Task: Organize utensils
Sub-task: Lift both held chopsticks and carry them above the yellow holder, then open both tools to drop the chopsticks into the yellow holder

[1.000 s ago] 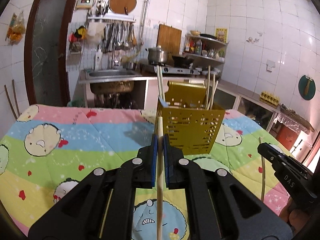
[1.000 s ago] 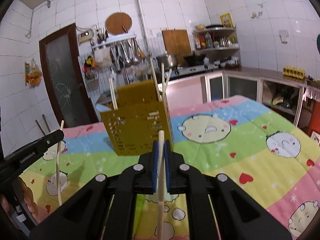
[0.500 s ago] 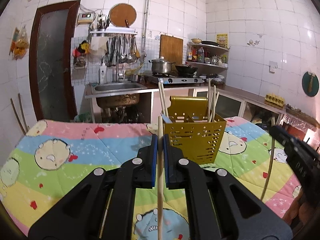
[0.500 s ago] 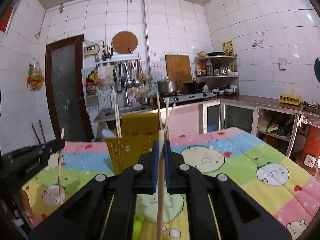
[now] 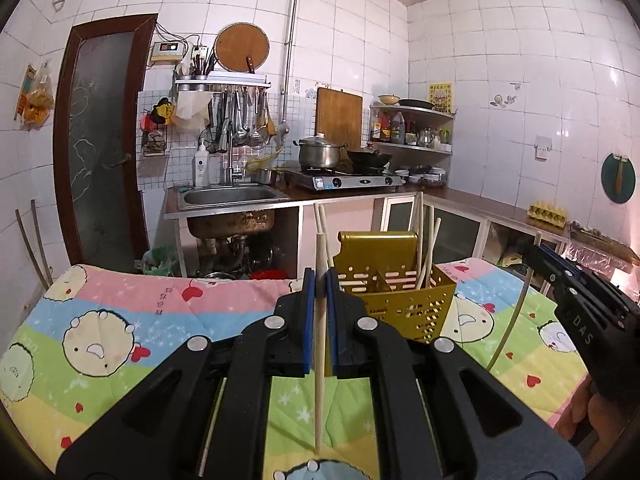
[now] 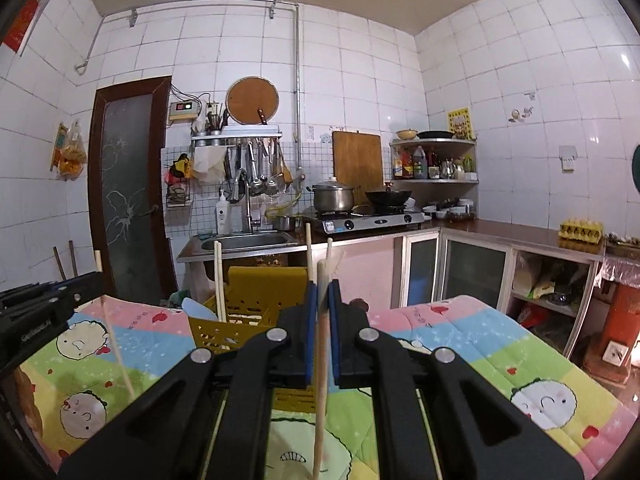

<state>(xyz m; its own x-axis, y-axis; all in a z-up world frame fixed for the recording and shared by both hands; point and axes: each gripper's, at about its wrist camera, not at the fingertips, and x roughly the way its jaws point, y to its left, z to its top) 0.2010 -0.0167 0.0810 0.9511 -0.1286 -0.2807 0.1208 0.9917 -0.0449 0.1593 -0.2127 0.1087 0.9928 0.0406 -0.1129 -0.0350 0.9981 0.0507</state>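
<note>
A pale wooden chopstick (image 5: 319,364) stands upright between the blue pads of my left gripper (image 5: 319,280), which is shut on it. My right gripper (image 6: 322,292) is shut on a second upright chopstick (image 6: 320,400). A yellow perforated utensil holder (image 5: 394,300) sits on the cartoon-print quilt (image 5: 120,320) just beyond both grippers, with a few chopsticks (image 5: 424,240) standing in it. In the right wrist view the holder (image 6: 248,292) is partly hidden behind the gripper. Each view shows the other gripper at its edge: the right gripper (image 5: 548,264) and the left gripper (image 6: 94,278), each with its chopstick.
The quilt covers the table to its far edge. Behind it are a steel sink (image 5: 228,196), a gas stove (image 5: 348,180) with a pot and a wok, a corner counter (image 5: 500,216) and a dark door (image 5: 100,148).
Both grippers have risen with their chopsticks still clamped. The views tilted upward, so the holder and quilt now sit lower in the frames and more wall shows.
</note>
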